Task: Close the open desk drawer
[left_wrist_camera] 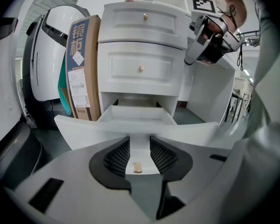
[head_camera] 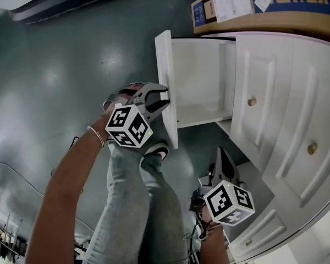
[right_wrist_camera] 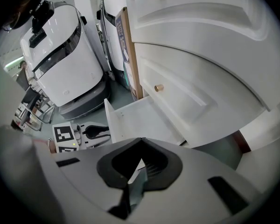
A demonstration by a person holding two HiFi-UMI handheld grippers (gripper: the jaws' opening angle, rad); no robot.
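The bottom drawer [head_camera: 201, 81] stood pulled out of the desk [head_camera: 275, 92], the left claw [left_wrist_camera: 140, 148] released, its jaws straddling the knob [left_wrist_camera: 137, 167] without touching, the right claw [right_wrist_camera: 140, 143] clenched on nothing nearby; a square, steady push on the front appeared advisable.

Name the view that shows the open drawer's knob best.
The left gripper view: the knob sits centred between the left gripper's apart jaws. In the head view that gripper hides it; the right gripper view shows only the drawer's side.
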